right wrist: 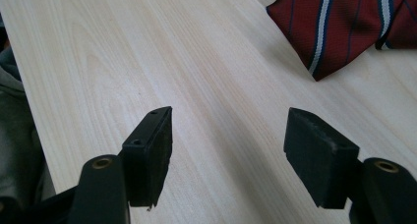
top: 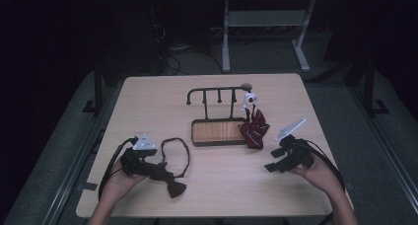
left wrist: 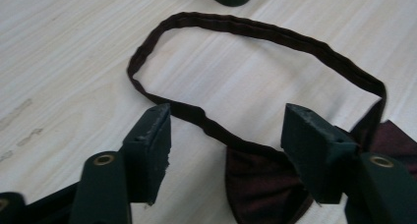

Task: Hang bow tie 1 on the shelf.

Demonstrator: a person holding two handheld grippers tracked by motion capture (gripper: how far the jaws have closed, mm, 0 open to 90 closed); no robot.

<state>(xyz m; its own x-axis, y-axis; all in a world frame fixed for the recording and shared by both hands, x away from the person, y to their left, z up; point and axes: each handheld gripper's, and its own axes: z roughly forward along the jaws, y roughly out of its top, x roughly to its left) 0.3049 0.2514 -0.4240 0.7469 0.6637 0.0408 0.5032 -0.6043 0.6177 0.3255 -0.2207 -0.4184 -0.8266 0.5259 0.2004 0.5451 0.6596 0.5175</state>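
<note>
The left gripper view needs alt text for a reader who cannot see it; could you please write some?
The left gripper, jaws open, sits just above a dark maroon bow tie lying on a pale wooden table. The strap of the tie forms a loop beyond the jaws, and its near run passes between them, untouched by either.

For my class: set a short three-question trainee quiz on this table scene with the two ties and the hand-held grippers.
1. True or false: the left gripper is clamped on the dark bow tie.
2. Where does the striped red tie hang? A) on the black rack B) in the right gripper
3. What lies between the left gripper's jaws?

Key: 1 false, the jaws are open. 2 A. 3 the bow tie's neck strap.
</note>
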